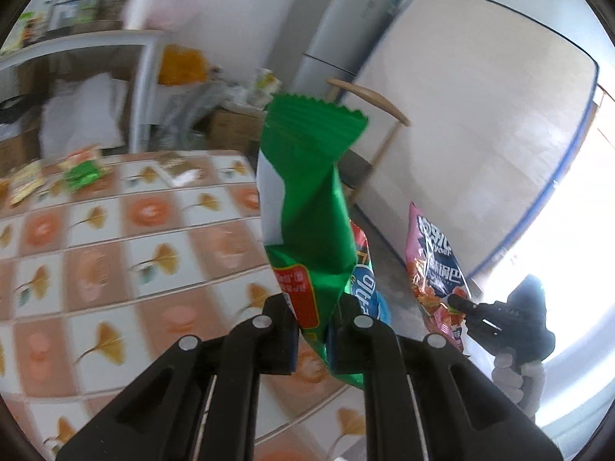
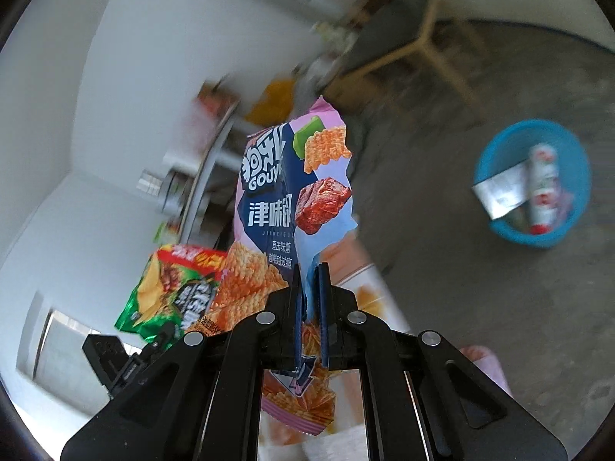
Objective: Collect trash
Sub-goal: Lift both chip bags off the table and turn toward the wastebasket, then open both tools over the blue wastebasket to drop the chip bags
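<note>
Green wrapper [image 1: 307, 207] pinched upright in left tool [image 1: 313, 330] | pink snack bag [image 2: 288, 207] pinched in right tool [image 2: 311, 299]

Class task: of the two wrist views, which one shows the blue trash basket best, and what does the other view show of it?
The right wrist view. The blue trash basket stands on the grey floor at right, its whole rim visible, with wrappers already inside, though slightly blurred. The left wrist view shows nothing of it; that view takes in the patterned tablecloth and the green wrapper.
</note>
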The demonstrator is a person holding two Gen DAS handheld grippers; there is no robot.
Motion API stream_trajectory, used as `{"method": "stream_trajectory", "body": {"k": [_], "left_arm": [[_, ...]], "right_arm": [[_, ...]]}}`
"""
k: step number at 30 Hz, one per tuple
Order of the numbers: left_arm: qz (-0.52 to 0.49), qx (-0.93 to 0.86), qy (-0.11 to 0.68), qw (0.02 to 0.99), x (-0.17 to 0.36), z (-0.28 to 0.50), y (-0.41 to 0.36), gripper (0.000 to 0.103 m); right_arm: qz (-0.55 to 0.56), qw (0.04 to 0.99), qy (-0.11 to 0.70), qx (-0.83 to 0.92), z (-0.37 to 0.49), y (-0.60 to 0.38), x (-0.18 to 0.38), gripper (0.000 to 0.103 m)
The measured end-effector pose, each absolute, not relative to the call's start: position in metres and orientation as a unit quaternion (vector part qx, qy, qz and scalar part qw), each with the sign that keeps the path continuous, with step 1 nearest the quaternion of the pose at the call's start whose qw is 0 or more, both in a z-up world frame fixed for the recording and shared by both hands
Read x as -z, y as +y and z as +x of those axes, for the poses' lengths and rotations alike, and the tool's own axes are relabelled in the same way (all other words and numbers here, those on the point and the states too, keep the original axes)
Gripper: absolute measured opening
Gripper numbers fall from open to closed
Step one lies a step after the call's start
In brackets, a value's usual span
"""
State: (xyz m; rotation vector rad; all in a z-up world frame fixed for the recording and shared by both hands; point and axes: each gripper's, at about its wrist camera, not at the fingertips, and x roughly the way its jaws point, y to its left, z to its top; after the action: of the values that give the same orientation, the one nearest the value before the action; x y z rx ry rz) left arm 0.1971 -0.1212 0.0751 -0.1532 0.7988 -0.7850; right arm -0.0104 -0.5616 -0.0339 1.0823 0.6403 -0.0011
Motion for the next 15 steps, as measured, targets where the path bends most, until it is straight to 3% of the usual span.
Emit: {"method": "stream_trajectory", "body": {"k": [8, 15], "left_arm": [[-0.057, 0.442, 0.423, 0.789, -0.061, 0.210, -0.218, 0.010], [-0.050, 0.462, 0.489, 0.738, -0.022, 0.233, -0.303, 0.010]], "right_arm": [[0.547, 0.777, 0.277, 0.141, -0.085, -0.630, 0.080, 0.006], [0.507, 0.766, 0.332, 0.213, -0.080, -0.652, 0.122, 0.006]]}}
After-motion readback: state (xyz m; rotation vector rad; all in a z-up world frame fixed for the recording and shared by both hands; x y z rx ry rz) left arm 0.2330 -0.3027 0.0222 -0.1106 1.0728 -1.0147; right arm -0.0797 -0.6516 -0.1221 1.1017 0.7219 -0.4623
